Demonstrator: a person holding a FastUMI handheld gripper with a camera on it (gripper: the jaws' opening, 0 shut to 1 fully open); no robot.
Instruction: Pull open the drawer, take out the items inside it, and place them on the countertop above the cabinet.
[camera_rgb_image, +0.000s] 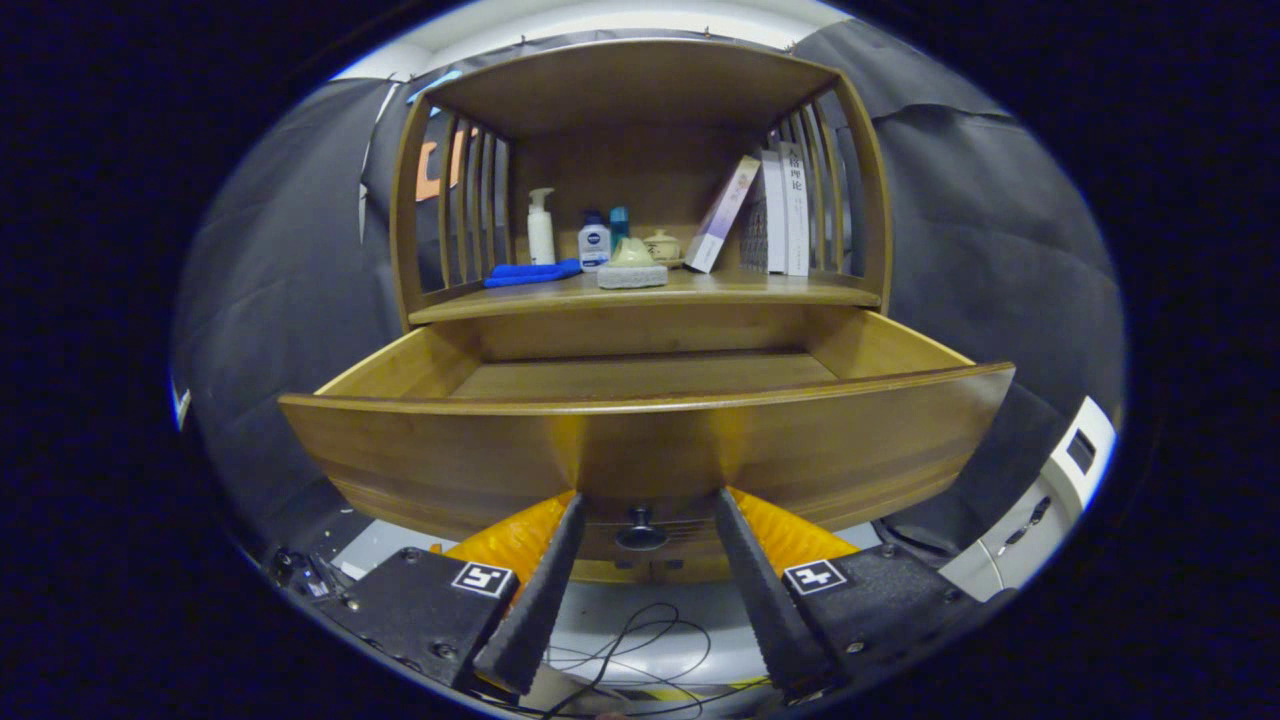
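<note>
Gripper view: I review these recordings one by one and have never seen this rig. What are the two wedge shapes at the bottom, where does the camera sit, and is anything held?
The camera rides on a hand-held two-finger tool and looks forward along its fingers, hence the round, bulging picture. The two wedges are those fingers; the gripper stands open and holds nothing, with the small dark knob of the drawer between the fingers. The drawer of the wooden cabinet is pulled out, and the part of its floor that shows is bare. On the countertop above stand a white pump bottle, a small white bottle, a folded blue cloth, a pale green item on a white block, a small lidded pot and some books.
</note>
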